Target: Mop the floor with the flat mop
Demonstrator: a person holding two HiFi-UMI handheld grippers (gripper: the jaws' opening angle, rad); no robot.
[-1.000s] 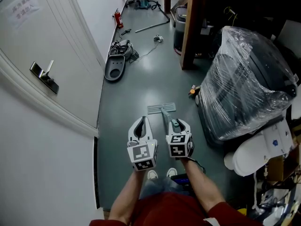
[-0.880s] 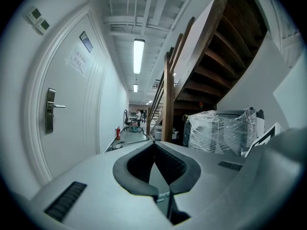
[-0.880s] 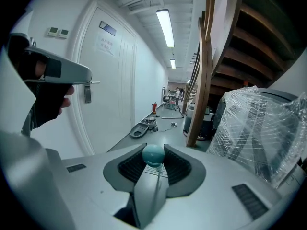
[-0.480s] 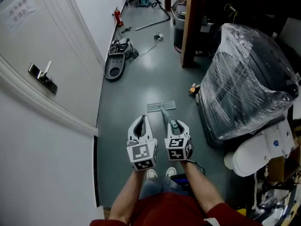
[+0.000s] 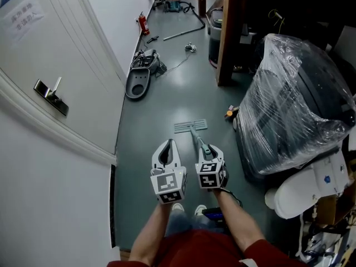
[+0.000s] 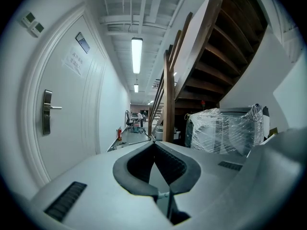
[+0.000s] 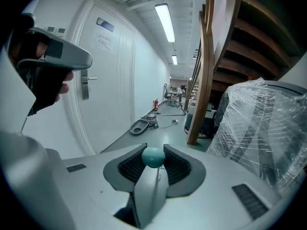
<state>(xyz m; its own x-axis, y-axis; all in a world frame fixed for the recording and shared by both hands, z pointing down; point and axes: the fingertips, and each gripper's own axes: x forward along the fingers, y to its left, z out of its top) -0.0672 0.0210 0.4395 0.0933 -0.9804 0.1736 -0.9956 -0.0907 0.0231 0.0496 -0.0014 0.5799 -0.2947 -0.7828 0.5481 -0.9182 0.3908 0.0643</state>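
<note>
Head view: the flat mop (image 5: 191, 127) sits on the grey floor (image 5: 161, 110) just ahead of the person. Its handle (image 5: 197, 139) runs back into the right tongs (image 5: 206, 148), and the left tongs (image 5: 167, 146) hover beside it, off the handle. With only one hold, a hard push could probably twist the head or swing it into the plastic-wrapped machine (image 5: 295, 99) close by.

Left gripper view: the left tongs (image 6: 154, 143) are pressed together on nothing.

Right gripper view: the right tongs (image 7: 153, 152) pinch the handle right at its teal cap (image 7: 153, 158). That's the very end, so it might slip out.
</note>
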